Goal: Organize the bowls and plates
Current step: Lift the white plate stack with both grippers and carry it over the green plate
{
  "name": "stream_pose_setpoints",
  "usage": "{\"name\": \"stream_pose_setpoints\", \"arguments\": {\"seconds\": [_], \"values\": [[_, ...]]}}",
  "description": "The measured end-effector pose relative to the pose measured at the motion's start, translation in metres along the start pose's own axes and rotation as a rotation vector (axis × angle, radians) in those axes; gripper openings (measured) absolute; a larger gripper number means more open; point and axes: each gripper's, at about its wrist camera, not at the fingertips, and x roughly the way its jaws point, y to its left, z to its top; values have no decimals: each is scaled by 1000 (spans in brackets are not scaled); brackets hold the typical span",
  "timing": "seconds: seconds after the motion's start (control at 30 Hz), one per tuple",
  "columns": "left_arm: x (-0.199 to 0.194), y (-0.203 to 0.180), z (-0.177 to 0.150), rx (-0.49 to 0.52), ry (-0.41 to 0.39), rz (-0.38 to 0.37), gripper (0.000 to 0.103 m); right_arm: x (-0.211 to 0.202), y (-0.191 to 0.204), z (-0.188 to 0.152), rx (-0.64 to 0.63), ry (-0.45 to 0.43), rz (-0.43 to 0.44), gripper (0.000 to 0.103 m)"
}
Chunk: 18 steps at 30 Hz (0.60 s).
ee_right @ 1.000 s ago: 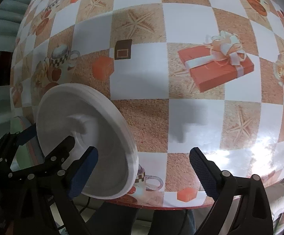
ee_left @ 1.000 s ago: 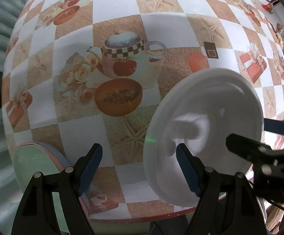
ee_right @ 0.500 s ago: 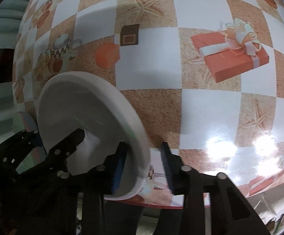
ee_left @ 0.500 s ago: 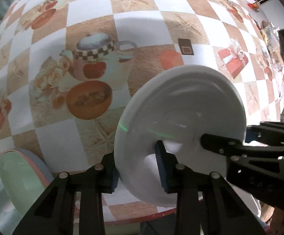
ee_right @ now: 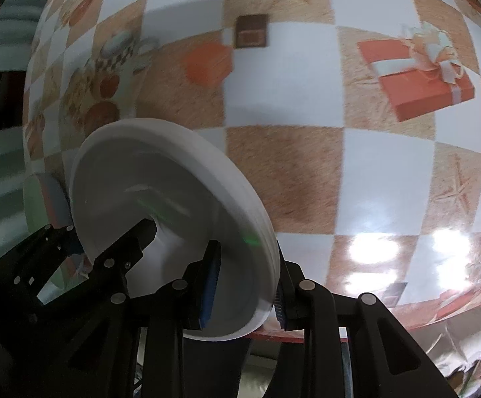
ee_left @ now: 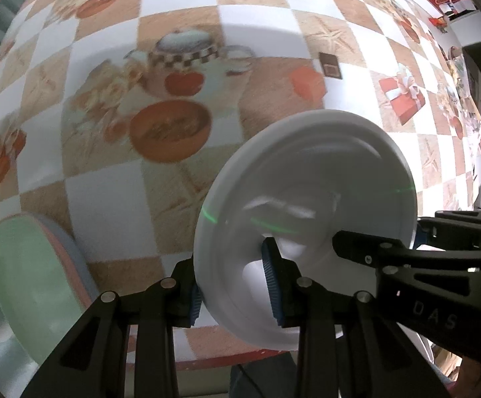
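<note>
Within the last second both grippers have closed: the left gripper (ee_left: pixel 233 285) and the right gripper (ee_right: pixel 243 285) now each pinch the near rim of the white plate (ee_left: pixel 306 205), held tilted above the worktop (ee_left: pixel 114 199). With 2 grips secured, it can probably travel to the green and pink stack (ee_left: pixel 24 282) at its left.

Both fisheye views bulge, with dark vignetted corners. The checked tablecloth (ee_left: pixel 114 199) is smeared by motion blur – evenly lit, soft shadows. Two white glare patches (ee_right: pixel 406 252) shine in the right wrist view – bottom right.
</note>
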Motion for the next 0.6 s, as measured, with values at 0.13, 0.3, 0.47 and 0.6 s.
{"name": "stream_pose_setpoints", "arguments": {"seconds": [0.13,0.3,0.47,0.6], "values": [[5,12,-9,-26,-3,-6,35,6,16,1,-22,8,-10,31],[9,29,-25,-91,-7,-39,35,3,34,1,-68,-13,-48,31],[-6,40,-30,-120,-51,-33,35,-8,63,-4,-107,-32,-68,31],[-23,45,-37,-149,-95,-22,34,-21,81,-11,-132,-50,-71,31]]}}
